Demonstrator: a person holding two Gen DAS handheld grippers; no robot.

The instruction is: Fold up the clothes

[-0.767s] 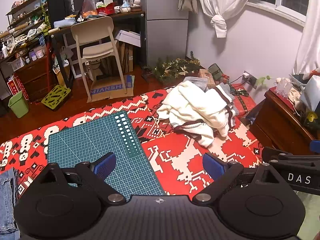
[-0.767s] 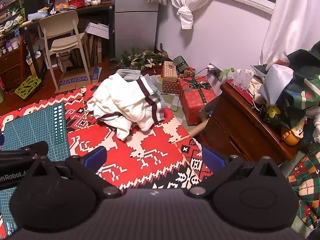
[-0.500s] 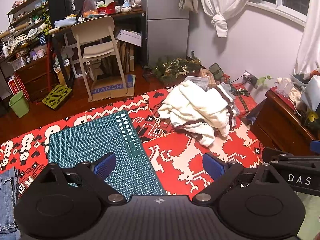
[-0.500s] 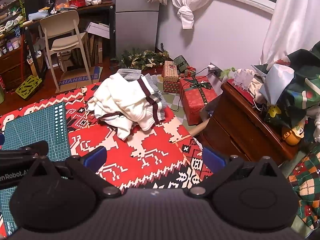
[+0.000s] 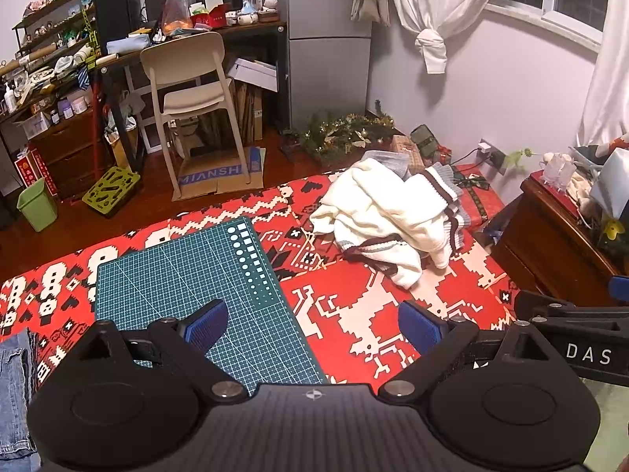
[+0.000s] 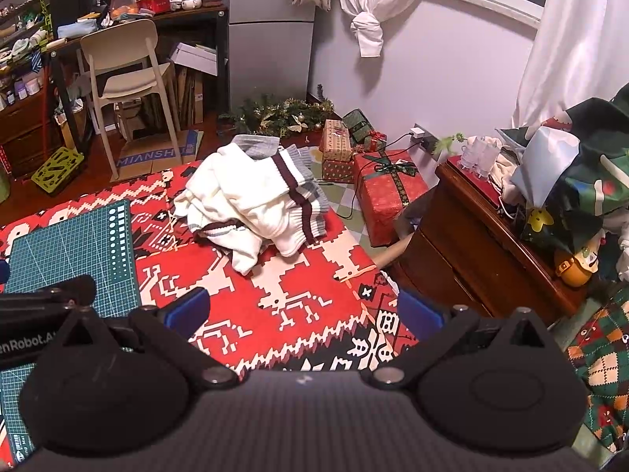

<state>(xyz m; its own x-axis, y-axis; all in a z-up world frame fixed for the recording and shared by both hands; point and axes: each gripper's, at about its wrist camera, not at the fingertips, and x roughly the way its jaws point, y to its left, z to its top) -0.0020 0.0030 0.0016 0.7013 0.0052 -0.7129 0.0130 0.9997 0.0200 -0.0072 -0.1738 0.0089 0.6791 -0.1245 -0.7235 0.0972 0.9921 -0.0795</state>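
Both pairs of fingers stand released, spread wide with nothing between the blue pads. The left gripper point(image 5: 312, 324) hangs over the red patterned cloth point(image 5: 393, 314) covering the bench; its left finger sits above the green cutting mat point(image 5: 188, 275), its right finger above bare cloth. The right gripper point(image 6: 300, 308) hangs over the same cloth point(image 6: 298, 275) nearer its fringed edge.

The crumpled white sweater point(image 5: 389, 216), with maroon and grey stripes, lies on the cloth well ahead of the left gripper's fingers and off to their right. In the right wrist view the sweater point(image 6: 251, 204) lies ahead, slightly left of centre, apart from both fingers.

Only the left wrist view shows a strip of blue denim point(image 5: 13, 393) at the far left, beside the left finger, and a green bin point(image 5: 37, 210) on the floor. Only the right wrist view shows the wrapped presents point(image 6: 389, 192) on the floor beyond the bench, right of the sweater, and an argyle fabric point(image 6: 605, 362) to the right of the right finger.

Each view catches the other gripper at its edge: "DAS" point(image 5: 588, 354) reads on the one at the right of the left wrist view, "enRobot.A" point(image 6: 27, 344) on the one at the left of the right wrist view. Flattened cardboard point(image 5: 216, 175) under the white chair point(image 5: 192, 90) reads "MIANSH".
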